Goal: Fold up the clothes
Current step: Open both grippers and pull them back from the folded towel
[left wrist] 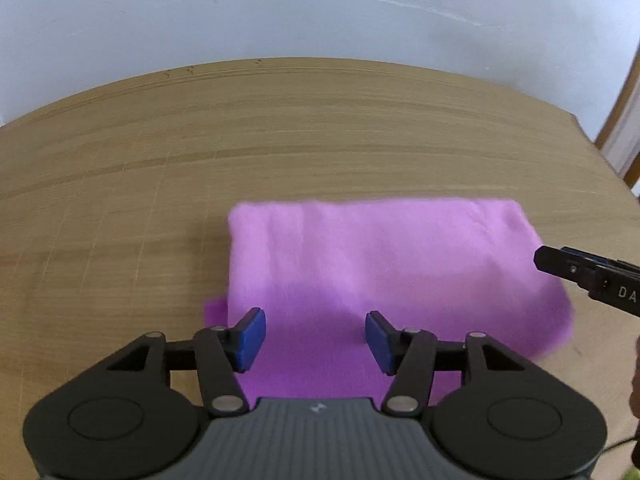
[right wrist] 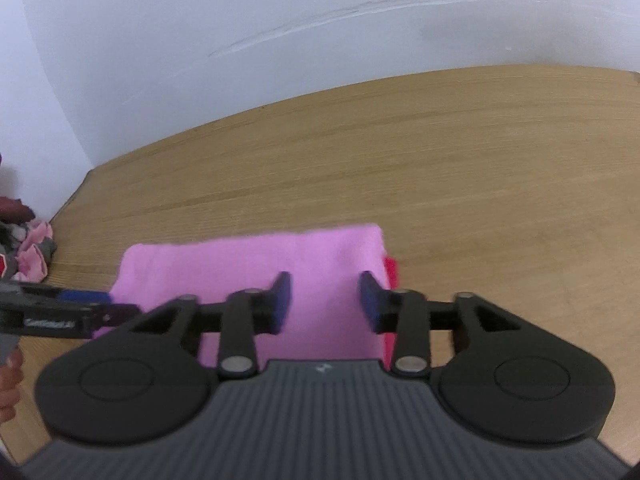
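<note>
Both grippers sit closest to the lenses, jaws parted and holding nothing. Left gripper stands fairly wide over the near left part of the cloth, with bare fabric showing between its blue pads. Right gripper is likewise parted over the near right part, nothing pinched between its pads.

That pink cloth lies folded into a thick oblong on the table, toward the near edge, its far fold line running roughly straight. At its near left corner a small flap pokes out from under the top layer, and on the right side a red strip shows beneath the pink edge; whether that belongs to the same garment I cannot tell.

Judging the risks: with both jaws loose and close above the fabric, a pad could snag the top layer on the way up and drag the fold open. A fresh pinch taken too shallow would likely catch only the upper layer, so the stack would peel apart when lifted. If the two sides are moved unevenly, the oblong could skew. Stray edges may end up showing in the final fold.

Beyond the table's left end lies a clothes pile, and behind everything a pale wall.
</note>
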`<state>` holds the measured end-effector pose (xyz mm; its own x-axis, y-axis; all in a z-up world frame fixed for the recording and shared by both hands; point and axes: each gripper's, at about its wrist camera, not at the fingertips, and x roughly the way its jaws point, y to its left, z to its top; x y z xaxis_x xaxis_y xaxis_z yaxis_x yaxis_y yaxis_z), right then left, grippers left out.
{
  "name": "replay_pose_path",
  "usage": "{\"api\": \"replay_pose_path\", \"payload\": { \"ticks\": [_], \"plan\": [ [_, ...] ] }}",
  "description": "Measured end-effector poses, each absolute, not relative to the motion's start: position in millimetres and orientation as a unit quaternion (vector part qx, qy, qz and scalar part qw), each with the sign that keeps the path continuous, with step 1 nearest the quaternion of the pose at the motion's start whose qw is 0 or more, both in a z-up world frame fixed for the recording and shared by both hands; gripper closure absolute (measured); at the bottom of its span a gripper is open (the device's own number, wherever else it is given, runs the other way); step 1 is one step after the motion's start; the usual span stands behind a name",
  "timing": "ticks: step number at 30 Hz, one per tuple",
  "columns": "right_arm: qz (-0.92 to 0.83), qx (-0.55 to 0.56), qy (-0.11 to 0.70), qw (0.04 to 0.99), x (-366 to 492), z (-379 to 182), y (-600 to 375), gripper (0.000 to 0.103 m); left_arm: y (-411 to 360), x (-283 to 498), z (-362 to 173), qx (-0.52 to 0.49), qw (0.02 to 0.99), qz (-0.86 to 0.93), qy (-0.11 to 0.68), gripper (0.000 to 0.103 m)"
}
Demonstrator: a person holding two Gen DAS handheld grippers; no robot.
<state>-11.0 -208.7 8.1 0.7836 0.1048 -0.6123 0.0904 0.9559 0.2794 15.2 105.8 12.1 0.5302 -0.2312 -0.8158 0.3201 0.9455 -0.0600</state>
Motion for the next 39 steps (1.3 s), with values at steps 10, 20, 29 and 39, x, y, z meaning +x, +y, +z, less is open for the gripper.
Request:
{"api": "replay_pose_path", "payload": {
  "ticks": [10, 20, 29, 39],
  "plan": [
    [-0.054, 0.166, 0.367, 0.914, -110.6, 17.9, -185.9, 0.032, 107.0, -79.0, 8.6, 0.061, 0.855, -0.144, 0.494, 0.028],
    [-0.015, 0.091, 0.357, 0.930, -155.0, 40.4, -145.7, 0.032, 98.8, -109.8, 7.4, 0.080, 0.861, -0.139, 0.482, 0.018],
    [-0.010, 0.087, 0.367, 0.926, -167.0, 36.8, -136.5, 0.032, 104.1, -125.4, 10.7, 0.080, 0.865, -0.146, 0.473, 0.013],
    [-0.018, 0.093, 0.371, 0.924, -171.3, 34.4, -136.9, 0.032, 102.7, -124.1, 10.0, 0.094, 0.865, -0.158, 0.467, 0.013]
  ]
}}
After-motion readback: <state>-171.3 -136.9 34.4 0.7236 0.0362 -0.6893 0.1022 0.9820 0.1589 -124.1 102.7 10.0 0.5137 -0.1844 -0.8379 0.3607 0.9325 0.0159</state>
